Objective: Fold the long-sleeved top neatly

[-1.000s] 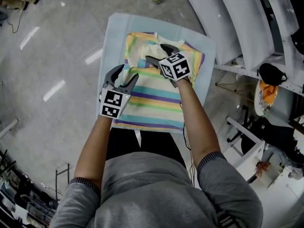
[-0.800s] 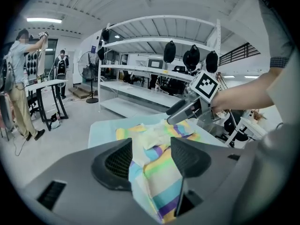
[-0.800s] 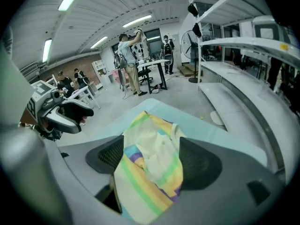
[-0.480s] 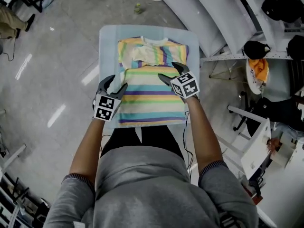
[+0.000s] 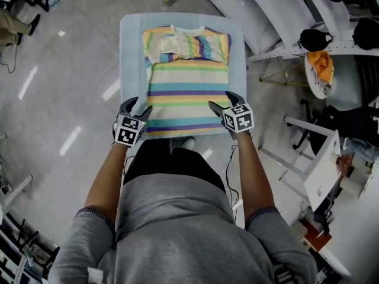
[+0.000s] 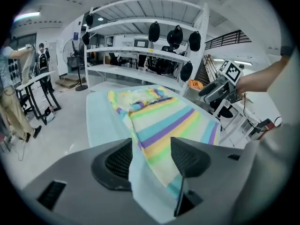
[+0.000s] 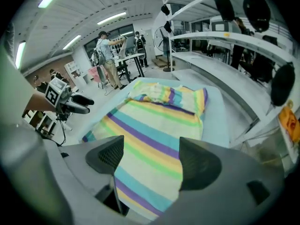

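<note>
A long-sleeved top [image 5: 186,87] with pastel stripes lies flat on a light blue table [image 5: 131,52], its sleeves folded across the chest at the far end. My left gripper [image 5: 136,109] is open at the near left hem corner. In the left gripper view, the top's edge [image 6: 159,121] and the table cover run between the spread jaws of the left gripper [image 6: 150,158]. My right gripper [image 5: 221,104] is open over the near right hem corner. The right gripper view shows the striped cloth [image 7: 154,135] below that gripper [image 7: 147,161], with nothing held.
White shelving [image 5: 278,16] stands right of the table, with dark round objects and an orange cloth [image 5: 321,64] on it. White frames [image 5: 308,152] sit on the floor at right. My shoe [image 5: 186,144] shows below the table's near edge. People stand at far tables [image 7: 110,46].
Both grippers have drawn back from the top's upper middle to its near hem corners, left and right. The folded sleeves stay lying across the chest.
</note>
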Motion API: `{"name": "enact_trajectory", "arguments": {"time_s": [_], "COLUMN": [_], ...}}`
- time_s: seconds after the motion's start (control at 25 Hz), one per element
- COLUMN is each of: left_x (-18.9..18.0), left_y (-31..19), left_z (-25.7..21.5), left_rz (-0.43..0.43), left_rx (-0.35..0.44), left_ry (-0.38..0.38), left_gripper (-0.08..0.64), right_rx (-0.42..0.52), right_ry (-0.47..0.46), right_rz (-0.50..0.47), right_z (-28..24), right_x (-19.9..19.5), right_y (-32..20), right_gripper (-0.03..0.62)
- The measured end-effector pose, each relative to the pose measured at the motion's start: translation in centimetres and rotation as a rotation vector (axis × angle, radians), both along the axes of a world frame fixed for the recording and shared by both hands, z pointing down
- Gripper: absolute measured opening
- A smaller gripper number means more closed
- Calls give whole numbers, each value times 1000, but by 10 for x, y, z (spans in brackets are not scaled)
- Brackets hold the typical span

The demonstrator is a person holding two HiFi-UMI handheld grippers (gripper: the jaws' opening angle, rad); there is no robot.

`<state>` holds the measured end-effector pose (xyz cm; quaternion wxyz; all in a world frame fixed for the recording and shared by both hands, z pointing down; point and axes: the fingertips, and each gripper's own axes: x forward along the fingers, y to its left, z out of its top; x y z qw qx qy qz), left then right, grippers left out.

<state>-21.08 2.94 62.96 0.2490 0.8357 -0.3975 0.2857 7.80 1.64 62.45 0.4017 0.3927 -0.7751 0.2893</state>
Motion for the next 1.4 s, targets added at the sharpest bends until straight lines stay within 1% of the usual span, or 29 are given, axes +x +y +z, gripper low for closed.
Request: {"name": "enact_trajectory", "arguments": {"time_s": [0.2, 0.36, 0.48, 0.64, 0.76, 0.84, 0.96, 1.04, 1.2, 1.32, 1.4], "left_x": [12, 13, 10, 2, 0, 2, 2, 3, 13, 15, 17], "left_y": [57, 85, 105, 100, 95, 96, 98, 101, 108, 110, 111], "left_z": [31, 49, 66, 74, 81, 84, 87, 87, 92, 95, 95], "left_rz": [-57, -123, -159, -223, -267, -287, -309, -315, -317, -331, -332], "left_rx": [-65, -90, -104, -116, -125, -133, -134, -129, -138, -154, -170], "left_ry": [-12, -31, -72, -100, -101, -103, -110, -117, -132, -137, -128], "left_gripper": [282, 282, 282, 282, 275, 259, 249, 228, 150, 127, 57], "right_rx": [-49, -21, 9, 35, 19, -2, -4, 11, 19, 15, -2], "right_ry": [-14, 0, 11, 24, -1, -9, 20, 45, 57, 47, 22], "right_rz": [46, 69, 110, 208, 304, 349, 367, 352, 295, 269, 245], "right_z": [32, 49, 65, 77, 93, 105, 108, 106, 119, 120, 120], "right_x": [27, 45, 60, 86, 107, 117, 122, 122, 116, 108, 100], "right_y": [54, 76, 97, 100, 103, 108, 110, 111, 119, 121, 123], "right_gripper": [385, 385, 385, 385, 371, 352, 325, 313, 243, 186, 66]}}
